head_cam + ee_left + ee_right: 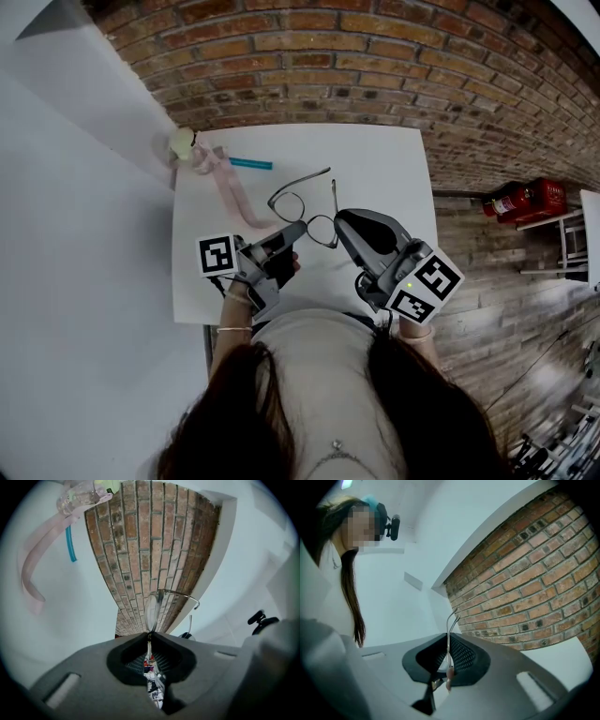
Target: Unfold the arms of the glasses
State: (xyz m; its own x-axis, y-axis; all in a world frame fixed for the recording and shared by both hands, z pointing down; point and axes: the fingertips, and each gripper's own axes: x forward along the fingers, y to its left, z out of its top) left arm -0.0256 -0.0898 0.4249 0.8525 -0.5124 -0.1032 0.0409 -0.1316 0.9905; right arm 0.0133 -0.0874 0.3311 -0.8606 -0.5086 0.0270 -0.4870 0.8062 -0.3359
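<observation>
Thin wire-rimmed glasses [302,208] hang just above the white table [394,169], held between both grippers. My left gripper [296,232] is shut on the frame at one lens; in the left gripper view the lens [152,610] stands edge-on right above the shut jaws [150,637], and one arm [180,595] runs off to the right. My right gripper [339,223] is shut on the other side of the glasses. Thin metal wire [451,620] rises out of its closed jaws [448,641]. One arm [302,182] points away across the table; the other [335,195] lies near the right gripper.
At the table's far left lie a pink ribbon [232,192], a small clear bottle [183,145] and a teal stick [250,164]. Brick flooring surrounds the table, with a red fire extinguisher [520,199] to the right. A white wall runs along the left.
</observation>
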